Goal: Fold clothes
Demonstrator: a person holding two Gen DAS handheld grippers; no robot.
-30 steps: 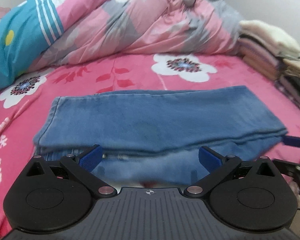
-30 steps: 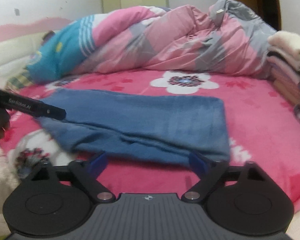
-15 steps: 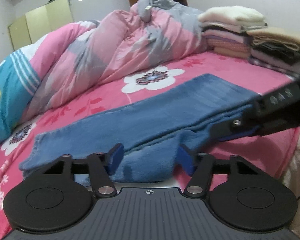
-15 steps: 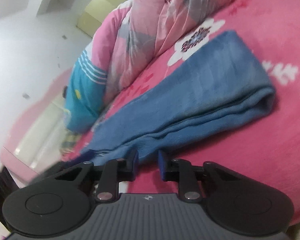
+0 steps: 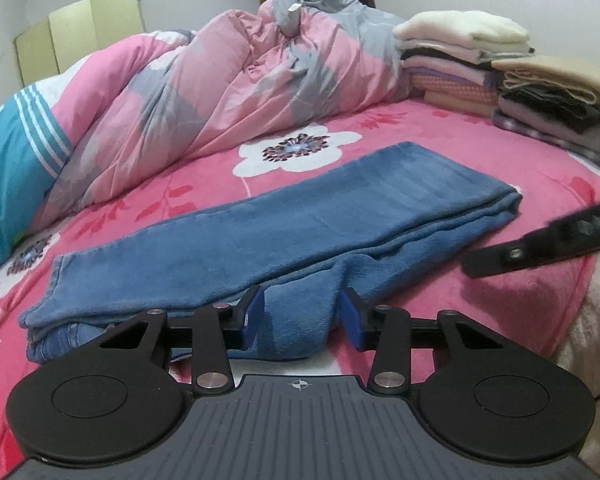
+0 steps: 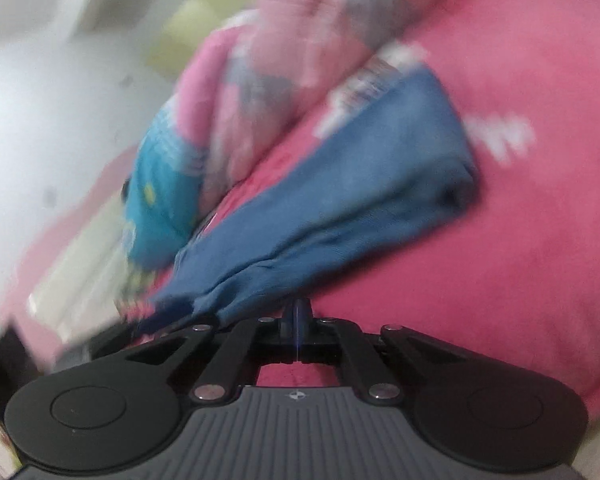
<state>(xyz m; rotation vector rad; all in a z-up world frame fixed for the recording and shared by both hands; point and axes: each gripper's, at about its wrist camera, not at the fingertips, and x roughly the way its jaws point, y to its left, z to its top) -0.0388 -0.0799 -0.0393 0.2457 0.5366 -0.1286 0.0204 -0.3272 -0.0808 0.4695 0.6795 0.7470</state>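
left gripper [image 5: 302,316]: we are closing its jaws around a hanging fold of the blue jeans [image 5: 284,236] at the bed's near edge; the denim is sitting between the blue pads [image 5: 254,316], which a second ago were standing spread wide. the pads are looking just at the cloth's sides, and we cannot tell whether they are pressing yet.

right gripper [image 6: 296,322]: we are holding it pressed together. a second ago it was wide open in front of the jeans; now the jaws are meeting at the near edge of the denim. this view is blurred with motion, so we cannot tell whether cloth is truly pinched, though the fabric is appearing to bunch toward the tips. in the left wrist view its black finger is reaching in from 3 o'clock.

jeans: lying folded lengthwise on the pink floral bedsheet [image 5: 520,300], running from 8 o'clock to 2 o'clock in the left wrist view.

quilt [image 5: 204,96]: heaped at 11 o'clock, well apart from the jeans. folded clothes stack [image 5: 464,60]: at 1 o'clock.

meaning for the task: we are judging that both grippers have shifted from approach to grasp on the near edge, so the next fold is likely about to begin.
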